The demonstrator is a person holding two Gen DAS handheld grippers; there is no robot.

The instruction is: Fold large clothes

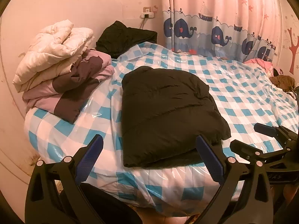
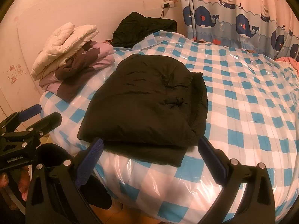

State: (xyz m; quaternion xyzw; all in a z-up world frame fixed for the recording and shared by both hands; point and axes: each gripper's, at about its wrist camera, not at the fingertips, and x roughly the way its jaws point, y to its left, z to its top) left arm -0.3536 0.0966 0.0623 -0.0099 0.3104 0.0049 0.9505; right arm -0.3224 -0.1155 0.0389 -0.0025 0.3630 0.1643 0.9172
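Note:
A black puffy jacket lies folded into a thick block near the front edge of the bed; it also shows in the right wrist view. My left gripper is open and empty, held just in front of the jacket's near edge without touching it. My right gripper is open and empty, also just short of the jacket's near edge. The right gripper shows at the right of the left wrist view, and the left gripper shows at the left of the right wrist view.
The bed has a blue-and-white checked cover under clear plastic. A stack of folded cream and purple clothes sits at the back left. Another black garment lies by the wall. A whale-print curtain hangs behind; pink clothes lie far right.

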